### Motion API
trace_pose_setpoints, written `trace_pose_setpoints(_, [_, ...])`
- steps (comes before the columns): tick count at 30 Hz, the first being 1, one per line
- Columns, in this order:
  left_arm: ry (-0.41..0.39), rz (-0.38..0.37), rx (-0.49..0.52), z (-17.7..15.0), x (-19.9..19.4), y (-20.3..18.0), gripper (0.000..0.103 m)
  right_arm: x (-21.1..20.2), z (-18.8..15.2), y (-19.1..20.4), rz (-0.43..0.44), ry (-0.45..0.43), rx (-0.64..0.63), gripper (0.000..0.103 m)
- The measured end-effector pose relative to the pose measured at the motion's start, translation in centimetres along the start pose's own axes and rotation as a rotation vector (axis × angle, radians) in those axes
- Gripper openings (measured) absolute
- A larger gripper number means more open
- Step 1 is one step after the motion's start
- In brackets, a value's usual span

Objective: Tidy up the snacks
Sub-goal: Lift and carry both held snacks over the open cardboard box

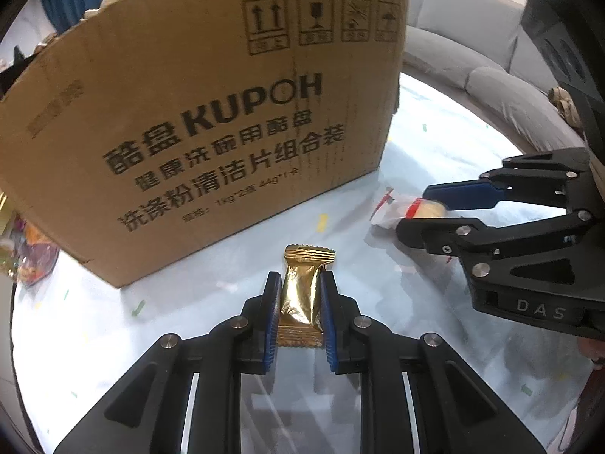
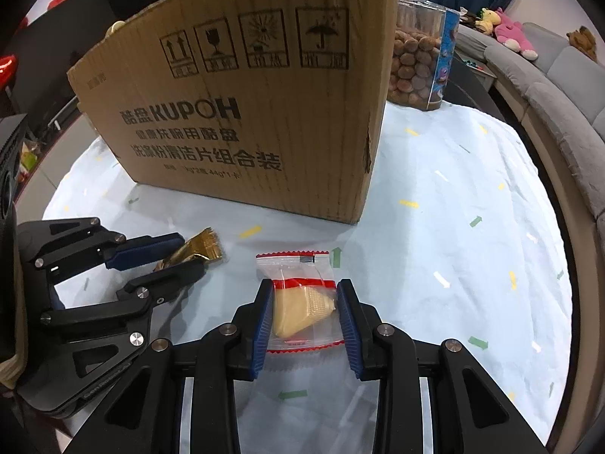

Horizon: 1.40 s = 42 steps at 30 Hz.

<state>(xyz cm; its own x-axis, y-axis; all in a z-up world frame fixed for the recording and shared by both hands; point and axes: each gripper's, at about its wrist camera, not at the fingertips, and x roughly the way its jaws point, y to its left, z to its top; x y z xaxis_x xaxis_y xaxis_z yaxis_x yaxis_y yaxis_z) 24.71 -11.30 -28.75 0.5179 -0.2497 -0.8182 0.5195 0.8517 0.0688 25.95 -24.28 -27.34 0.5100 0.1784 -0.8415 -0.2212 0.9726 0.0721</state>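
Down on the counter [image 2: 453, 196], just before the cardboard box [image 1: 211, 121], both tools grip snacks — the left hand-held gripper [image 1: 299, 304] is pinched tight on a gold-wrapped snack [image 1: 300, 295], and the right hand-held gripper [image 2: 304, 316] presses its blue pads against a clear red-striped packet [image 2: 302, 302] holding a pale wedge. Both snacks lie flat on the cloth.

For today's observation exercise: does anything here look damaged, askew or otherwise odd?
Only the cardboard box: its near right corner edge is torn and frayed, with small rips along the fold. The gold packet and the clear packet look intact.
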Motion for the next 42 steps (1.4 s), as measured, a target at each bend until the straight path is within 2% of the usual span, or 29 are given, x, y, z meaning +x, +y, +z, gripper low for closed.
trace_pose_setpoints(9, [0.023,0.034,-0.083,1.0,-2.4,1.6,0.021,-1.7,0.6,0.5,-0.031,-0.015,0.034,0.035])
trace_pose_setpoints(17, [0.016,0.058,-0.143,1.9,-6.0,2.8,0.021,-5.3,1.2,1.7,-0.078,-0.053,0.037,0.035])
trace_pose_setpoints(26, [0.001,0.096,-0.179,3.0,-9.9,3.4,0.021,-8.9,2.2,3.0,-0.106,-0.108,0.033,0.035])
trace_pose_setpoints(42, [-0.043,0.148,-0.244,4.4,-14.5,4.4,0.021,-14.0,4.2,4.6,-0.147,-0.176,0.044,0.035])
